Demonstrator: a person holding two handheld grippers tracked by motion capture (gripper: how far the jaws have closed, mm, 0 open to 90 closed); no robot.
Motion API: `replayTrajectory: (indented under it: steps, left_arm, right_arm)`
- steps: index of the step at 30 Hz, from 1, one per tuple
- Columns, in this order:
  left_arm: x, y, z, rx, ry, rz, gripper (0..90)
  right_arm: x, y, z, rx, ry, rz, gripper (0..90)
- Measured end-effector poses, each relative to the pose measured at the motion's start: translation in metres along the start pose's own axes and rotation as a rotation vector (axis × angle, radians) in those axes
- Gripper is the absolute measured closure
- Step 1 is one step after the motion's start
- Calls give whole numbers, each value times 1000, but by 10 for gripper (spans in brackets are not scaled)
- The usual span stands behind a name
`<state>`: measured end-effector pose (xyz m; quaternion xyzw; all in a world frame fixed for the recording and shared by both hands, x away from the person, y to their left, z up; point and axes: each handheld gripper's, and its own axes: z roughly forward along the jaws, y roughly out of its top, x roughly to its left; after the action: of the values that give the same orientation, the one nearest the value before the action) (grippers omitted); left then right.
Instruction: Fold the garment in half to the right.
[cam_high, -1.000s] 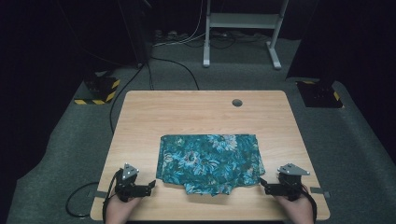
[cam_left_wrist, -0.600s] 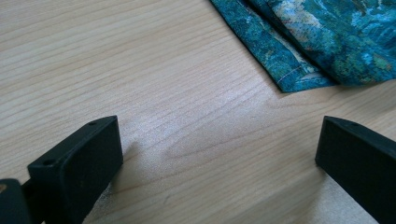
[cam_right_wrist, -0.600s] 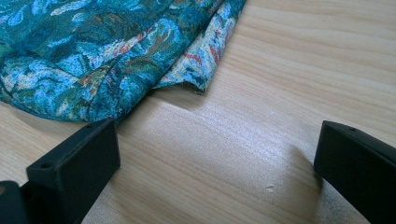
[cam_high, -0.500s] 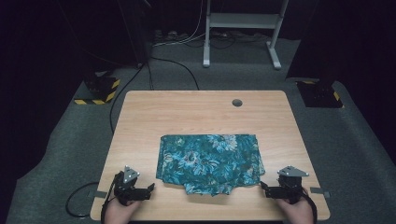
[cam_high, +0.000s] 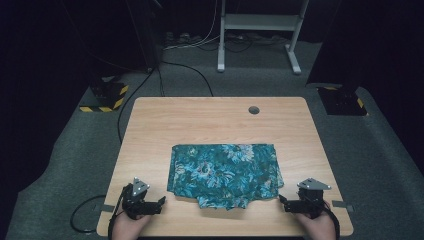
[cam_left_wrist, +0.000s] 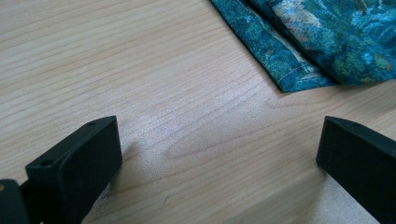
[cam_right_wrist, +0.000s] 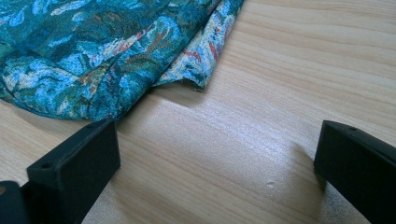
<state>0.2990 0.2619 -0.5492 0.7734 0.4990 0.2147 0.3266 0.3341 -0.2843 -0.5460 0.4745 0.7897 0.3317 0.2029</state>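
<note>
A folded teal cloth with a floral print lies flat on the near half of the wooden table. My left gripper rests near the table's front left corner, open, jaws wide apart over bare wood, with the cloth's corner just beyond them. My right gripper sits near the front right corner, also open and holding nothing. The cloth's folded edge lies just past its left jaw.
A round cable hole is in the table's far side. Beyond the table stand a white metal frame and cables on grey carpet. Black stands with yellow-striped bases flank the far corners.
Both grippers have drawn back slightly toward the table's front edge, away from the cloth. The cloth has not moved.
</note>
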Motion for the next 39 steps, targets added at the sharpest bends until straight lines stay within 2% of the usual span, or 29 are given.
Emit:
replayTrajectory:
  steps: [4, 6, 12, 15, 18, 21, 23, 29, 39]
  left_arm:
    - [0, 1, 1, 3, -1, 1, 5]
    - [0, 3, 1, 9, -11, 10, 4]
    - [6, 7, 1, 9, -56, 1, 4]
    - [9, 10, -2, -3, -52, 6, 4]
    - [18, 14, -4, -28, -86, -39, 4]
    - [24, 19, -7, -38, -89, -53, 4]
    - [29, 24, -10, -40, -88, -58, 6]
    - [37, 41, -16, -43, -69, -36, 8]
    - [49, 64, -23, -67, -65, -28, 8]
  right_arm:
    - [-1, 0, 0, -10, 0, -2, 4]
    - [-1, 0, -2, -22, -4, -2, 3]
    - [1, 0, -3, -34, 3, -23, 1]
    - [6, 3, -7, -47, 11, -41, 1]
    - [13, 8, -12, -64, 24, -59, 1]
    - [20, 17, -15, -82, 41, -69, 1]
    - [27, 25, -18, -92, 53, -82, 1]
    - [55, 48, -23, -123, 99, -133, 1]
    - [103, 76, -19, -140, 180, -198, 1]
